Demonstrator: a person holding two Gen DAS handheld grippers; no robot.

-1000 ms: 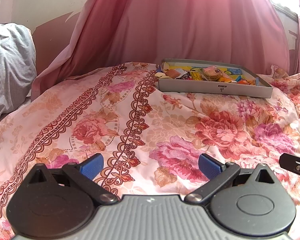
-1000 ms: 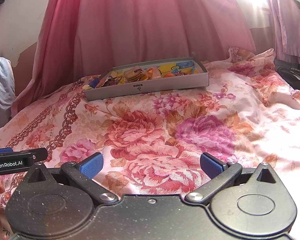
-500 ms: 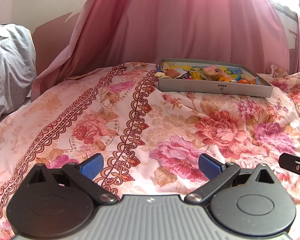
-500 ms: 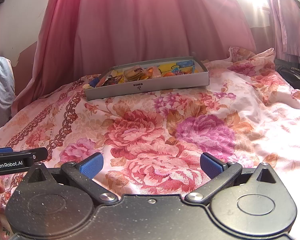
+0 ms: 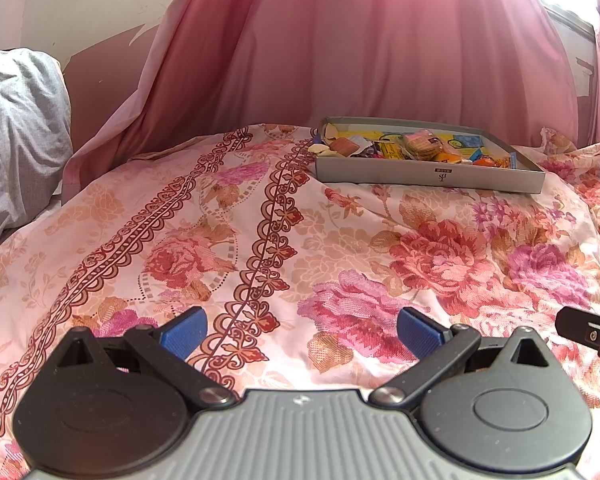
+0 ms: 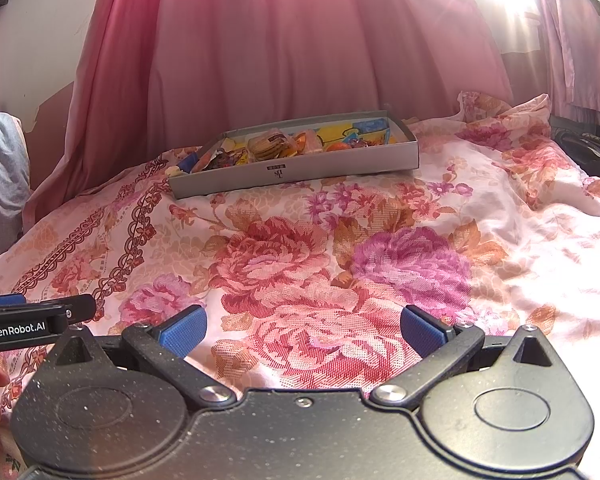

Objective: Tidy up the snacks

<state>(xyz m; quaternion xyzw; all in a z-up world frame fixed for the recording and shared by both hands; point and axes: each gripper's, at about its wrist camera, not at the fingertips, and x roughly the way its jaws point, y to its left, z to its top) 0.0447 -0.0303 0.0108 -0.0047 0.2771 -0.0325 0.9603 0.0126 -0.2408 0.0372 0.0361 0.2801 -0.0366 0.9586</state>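
While both grippers, left [image 5: 300, 334] and right [image 6: 302, 332], hover spread wide and empty over the flowered bedspread [image 5: 340, 248], the snack box [image 6: 296, 170] sits far ahead by the curtain. Only the right view shows "GenRobot.AI" (on the left tool).

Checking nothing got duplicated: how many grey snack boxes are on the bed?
1: the grey box sits at the bedspread's far end, before the pink curtain; none shows elsewhere.
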